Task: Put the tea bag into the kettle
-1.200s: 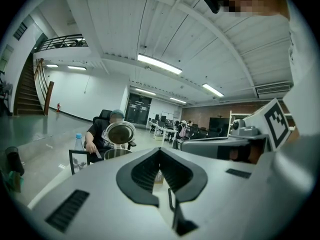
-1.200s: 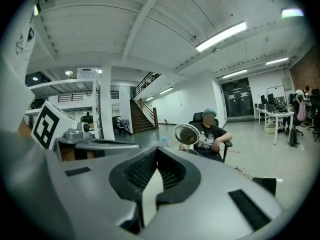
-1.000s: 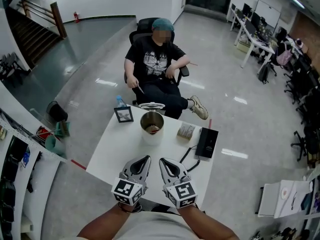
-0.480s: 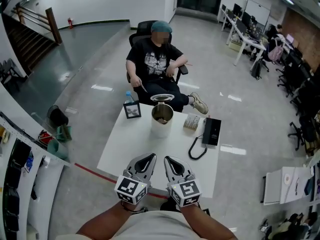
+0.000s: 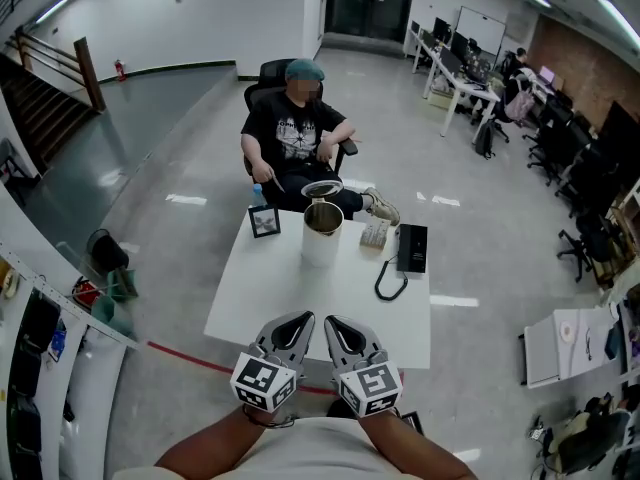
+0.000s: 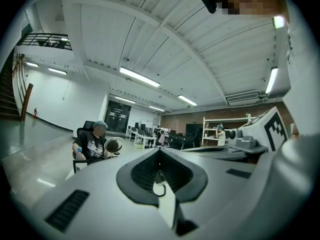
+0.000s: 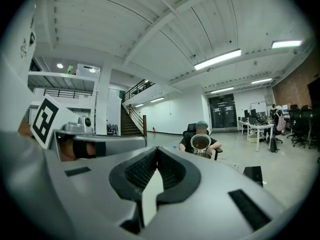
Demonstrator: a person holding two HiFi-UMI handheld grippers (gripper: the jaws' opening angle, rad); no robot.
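A steel kettle (image 5: 322,230) stands at the far middle of the white table (image 5: 270,298), its lid (image 5: 322,189) tipped up and open. I cannot make out what lies in its dark inside, and no loose tea bag shows. Beside it to the right lies a small tea box (image 5: 374,233). My left gripper (image 5: 299,316) and right gripper (image 5: 329,319) hover side by side over the table's near edge, both shut and empty, well short of the kettle. The kettle shows far off in the left gripper view (image 6: 113,145) and the right gripper view (image 7: 201,144), beyond the left gripper (image 6: 159,149) and right gripper (image 7: 157,149) tips.
A person (image 5: 297,133) sits in an office chair just behind the table. A framed marker card (image 5: 264,221) stands left of the kettle; a black base (image 5: 411,249) with a cable (image 5: 388,286) lies to the right. Shelving (image 5: 50,338) runs along the left.
Both grippers have drawn back together toward the near edge and risen a little. The table and kettle now sit farther off in the head view. Jaws stay shut.
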